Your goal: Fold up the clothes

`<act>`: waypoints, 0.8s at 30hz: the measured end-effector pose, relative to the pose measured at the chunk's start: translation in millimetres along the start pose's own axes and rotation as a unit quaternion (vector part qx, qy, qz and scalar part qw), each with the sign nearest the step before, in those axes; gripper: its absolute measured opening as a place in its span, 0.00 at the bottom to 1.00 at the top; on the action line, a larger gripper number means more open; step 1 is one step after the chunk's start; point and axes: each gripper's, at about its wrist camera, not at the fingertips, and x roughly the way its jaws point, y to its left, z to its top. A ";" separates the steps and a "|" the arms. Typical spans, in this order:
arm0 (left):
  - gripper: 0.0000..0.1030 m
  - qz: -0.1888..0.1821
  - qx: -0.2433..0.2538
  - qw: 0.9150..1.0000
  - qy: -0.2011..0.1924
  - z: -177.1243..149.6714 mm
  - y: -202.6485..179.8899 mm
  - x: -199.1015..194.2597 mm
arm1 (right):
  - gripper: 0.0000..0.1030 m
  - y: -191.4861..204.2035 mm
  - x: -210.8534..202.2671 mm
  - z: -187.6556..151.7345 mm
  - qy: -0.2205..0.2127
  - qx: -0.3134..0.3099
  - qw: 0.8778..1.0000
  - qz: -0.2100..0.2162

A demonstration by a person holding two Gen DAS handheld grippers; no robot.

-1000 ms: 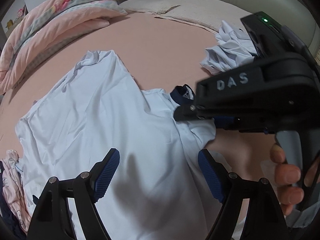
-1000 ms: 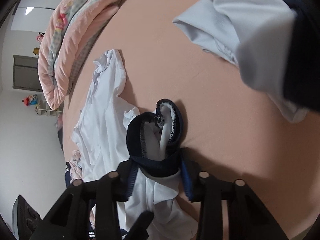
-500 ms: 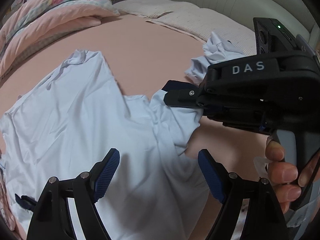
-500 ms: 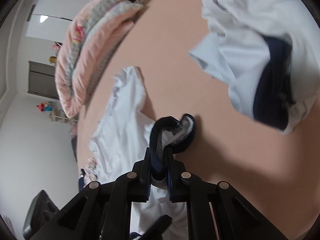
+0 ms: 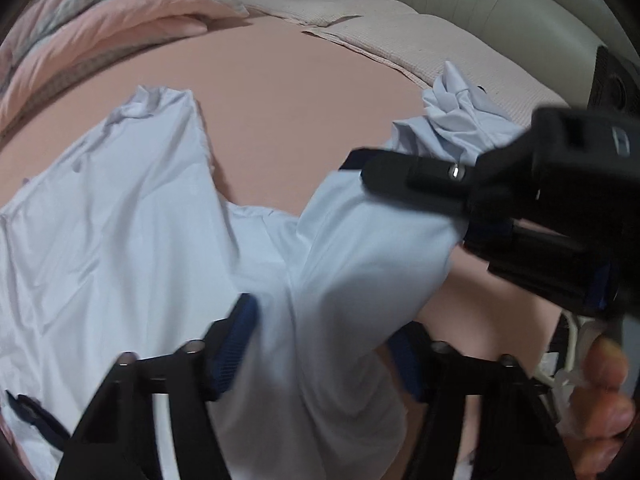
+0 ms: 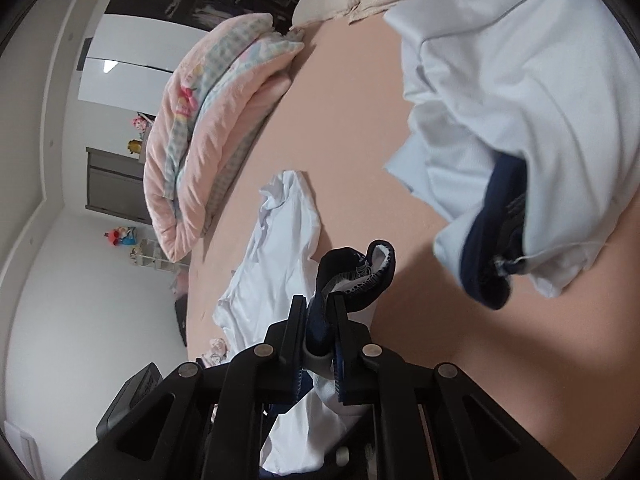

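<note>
Right gripper (image 6: pixel 320 320) pinches navy cuff (image 6: pixel 356 268) of pale shirt (image 5: pixel 120 240) | left gripper (image 5: pixel 320 344), jaws closing, straddles sleeve near cuff, no bite yet | tip: keep sleeve taut

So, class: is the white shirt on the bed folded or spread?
Mostly spread: the shirt lies open on the bed, one sleeve lifted.

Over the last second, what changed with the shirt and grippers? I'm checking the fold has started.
The right gripper closed on the shirt's navy sleeve cuff and lifted the sleeve off the bed. The left gripper has just been narrowing its jaws around the raised shirt fabric, not yet pinching. The crumpled shirt and pink quilt stayed put.
</note>
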 end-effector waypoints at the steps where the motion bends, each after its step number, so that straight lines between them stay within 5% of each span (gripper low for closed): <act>1: 0.48 0.002 -0.002 1.000 0.000 1.5 -0.5 0.0 | 0.10 -0.2 -0.9 0.0 0.000 -0.002 1.000 -0.007; 15: 0.44 -0.003 0.003 1.000 0.000 10.9 -18.8 5.8 | 0.10 -3.1 -2.5 -5.4 0.017 -0.007 0.998 -0.058; 19: 0.19 0.001 0.009 1.000 0.000 10.7 -18.2 10.3 | 0.10 -3.4 -2.1 -6.4 0.022 -0.010 0.997 -0.070; 24: 0.12 0.002 0.003 1.000 -0.002 9.2 -11.5 11.2 | 0.10 -2.0 -2.4 -8.1 0.030 -0.017 0.997 -0.069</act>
